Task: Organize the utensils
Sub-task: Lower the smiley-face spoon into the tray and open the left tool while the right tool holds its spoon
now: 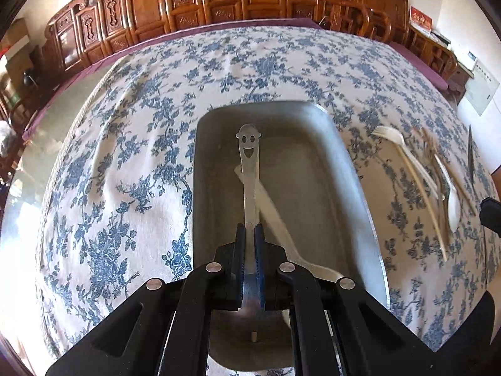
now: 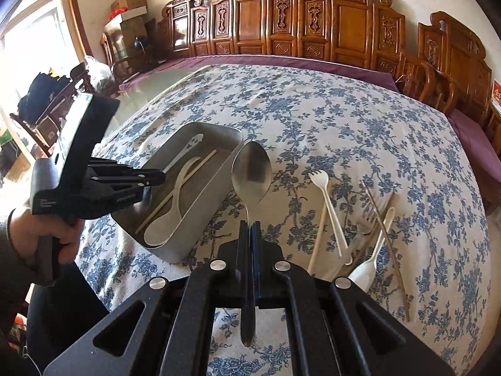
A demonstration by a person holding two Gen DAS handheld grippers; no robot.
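One metal tray (image 2: 230,163); two metal spoons (image 2: 251,169); two cream spoons (image 2: 170,216); two forks (image 2: 325,200); three chopsticks (image 2: 388,244).

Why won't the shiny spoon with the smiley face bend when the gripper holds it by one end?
The smiley spoon looks like metal, so it is probably stiff: it sticks straight out from the left gripper over the tray without drooping. Its polished surface may be a bit slippery, so it could slide. It is likely heavier than the white plastic spoon.

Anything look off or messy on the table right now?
Nothing damaged or spilled. The only mess is the unsorted pile right of the tray: forks, a spoon and chopsticks crossing each other. Both claws, left and right, hold metal utensils cleanly.
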